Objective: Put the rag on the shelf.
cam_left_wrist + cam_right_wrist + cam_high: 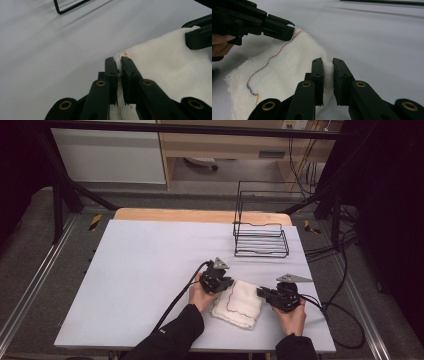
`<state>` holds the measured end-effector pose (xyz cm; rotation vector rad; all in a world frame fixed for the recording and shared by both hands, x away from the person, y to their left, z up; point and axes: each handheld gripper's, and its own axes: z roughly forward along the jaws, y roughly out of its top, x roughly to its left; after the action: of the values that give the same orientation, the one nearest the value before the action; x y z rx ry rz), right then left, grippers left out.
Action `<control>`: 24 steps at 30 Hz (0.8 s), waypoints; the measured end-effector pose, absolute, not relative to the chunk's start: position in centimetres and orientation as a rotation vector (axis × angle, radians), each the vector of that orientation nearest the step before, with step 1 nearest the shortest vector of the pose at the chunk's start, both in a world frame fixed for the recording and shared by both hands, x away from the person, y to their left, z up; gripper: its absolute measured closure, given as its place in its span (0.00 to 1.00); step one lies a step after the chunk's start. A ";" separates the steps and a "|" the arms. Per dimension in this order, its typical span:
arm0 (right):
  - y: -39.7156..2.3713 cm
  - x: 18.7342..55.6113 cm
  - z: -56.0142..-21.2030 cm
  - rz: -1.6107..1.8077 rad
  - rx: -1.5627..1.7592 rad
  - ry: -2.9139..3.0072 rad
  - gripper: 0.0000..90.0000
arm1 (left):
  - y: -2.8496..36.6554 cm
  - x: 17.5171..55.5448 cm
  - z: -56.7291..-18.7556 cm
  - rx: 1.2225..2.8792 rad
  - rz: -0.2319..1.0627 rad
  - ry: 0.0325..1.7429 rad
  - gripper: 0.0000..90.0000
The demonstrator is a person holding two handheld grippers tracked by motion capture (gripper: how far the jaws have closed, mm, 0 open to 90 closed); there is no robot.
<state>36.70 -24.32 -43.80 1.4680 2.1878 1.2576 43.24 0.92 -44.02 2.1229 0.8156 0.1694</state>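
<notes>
While clamping towel (238, 304), hands (199, 294) low

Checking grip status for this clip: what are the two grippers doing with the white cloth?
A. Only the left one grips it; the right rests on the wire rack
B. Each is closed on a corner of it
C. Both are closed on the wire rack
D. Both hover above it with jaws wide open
B: the left gripper and the right gripper each pinch a far corner of the white cloth, whose fabric shows between the jaws.
</notes>
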 end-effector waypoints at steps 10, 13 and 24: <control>-23.8 36.0 -42.7 1.310 1.375 2.156 0.89 | 2.4 42.1 -42.8 2.048 0.206 0.785 0.93; -23.6 35.7 -42.3 1.311 1.338 2.145 0.90 | 2.7 41.6 -42.4 2.024 0.226 0.779 0.93; -23.1 34.9 -40.9 1.362 1.241 2.082 0.90 | 4.0 40.3 -40.7 1.930 0.262 0.759 0.93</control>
<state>34.89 -23.14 -40.94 1.2413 2.0823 1.3616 40.29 3.98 -40.67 1.9302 0.7591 0.2620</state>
